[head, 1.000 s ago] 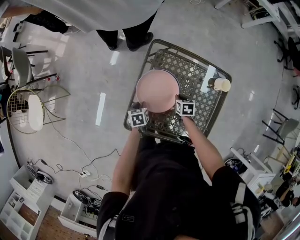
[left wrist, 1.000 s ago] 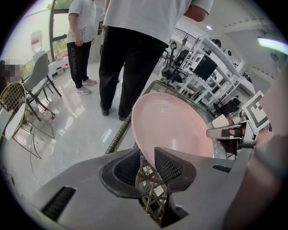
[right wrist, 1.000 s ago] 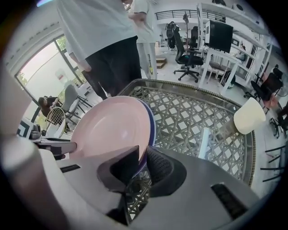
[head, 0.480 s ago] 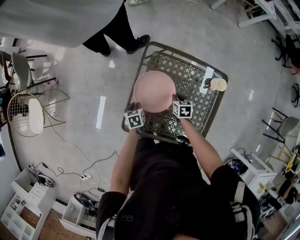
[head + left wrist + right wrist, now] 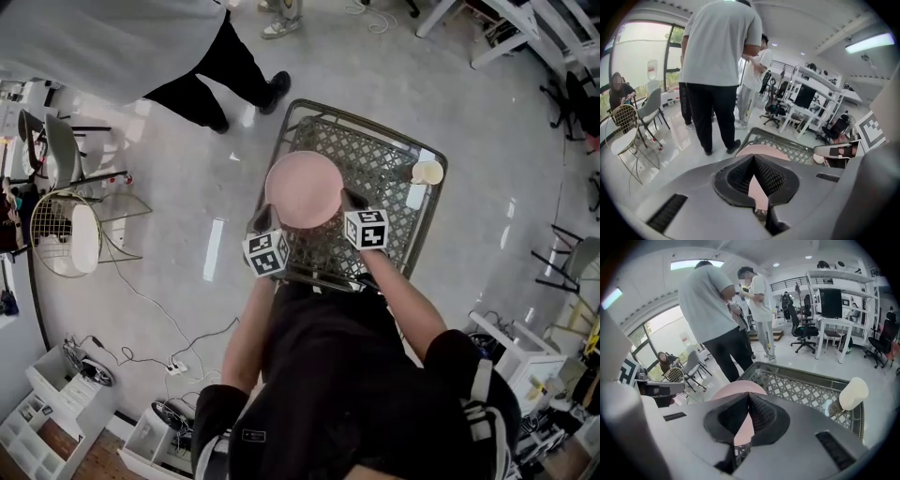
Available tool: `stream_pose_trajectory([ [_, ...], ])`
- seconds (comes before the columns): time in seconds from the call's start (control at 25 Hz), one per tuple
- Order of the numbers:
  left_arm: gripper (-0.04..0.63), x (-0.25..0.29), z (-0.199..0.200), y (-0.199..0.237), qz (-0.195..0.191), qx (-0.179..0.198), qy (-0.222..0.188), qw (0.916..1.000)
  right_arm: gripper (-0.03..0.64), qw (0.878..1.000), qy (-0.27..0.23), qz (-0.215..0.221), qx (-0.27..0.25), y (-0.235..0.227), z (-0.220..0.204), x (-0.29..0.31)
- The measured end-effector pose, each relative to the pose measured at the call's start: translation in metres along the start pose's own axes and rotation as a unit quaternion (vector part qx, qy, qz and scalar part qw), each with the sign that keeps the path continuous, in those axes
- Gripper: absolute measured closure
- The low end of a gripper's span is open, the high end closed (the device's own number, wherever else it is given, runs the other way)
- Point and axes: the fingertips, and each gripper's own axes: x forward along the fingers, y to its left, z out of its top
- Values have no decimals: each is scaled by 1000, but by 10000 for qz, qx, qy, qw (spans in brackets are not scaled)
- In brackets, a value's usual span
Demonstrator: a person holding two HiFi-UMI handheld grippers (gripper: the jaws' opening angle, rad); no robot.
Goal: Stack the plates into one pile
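Pink plate (image 5: 303,189) lies on near-left part of green lattice table (image 5: 375,155). Grippers by its near rim, one each side. L gripper (image 5: 753,159): jaws just closed tip to tip, nothing pinched, plate seen thru gap beyond. R gripper (image 5: 749,395): jaws together, empty. Cup (image 5: 427,172) at far-right corner.

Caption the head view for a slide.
Left gripper, jaws just closed tip to tip, and right gripper flank the near rim of a pink plate over a lattice table with a cup.

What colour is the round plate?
Pink; the plate shows best in the head view.
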Motion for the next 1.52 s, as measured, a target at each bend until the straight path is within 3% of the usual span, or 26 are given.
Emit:
stream_pose_trajectory([
  [0.28,580,-75,58,-49,-78,247,-1190,9926,607,9964,-735,408,-56,25,35,-71],
  [0.48,580,-125,67,-83,-189,355,-1673,9851,607,9909,-1185,631,-133,42,42,-125],
  [0.72,580,-151,51,-99,-227,391,-1743,9837,607,9870,-1386,782,-246,58,32,-160],
  [1.52,580,-175,48,-107,-129,553,-1972,9787,607,9827,-1587,907,-290,70,30,-183],
])
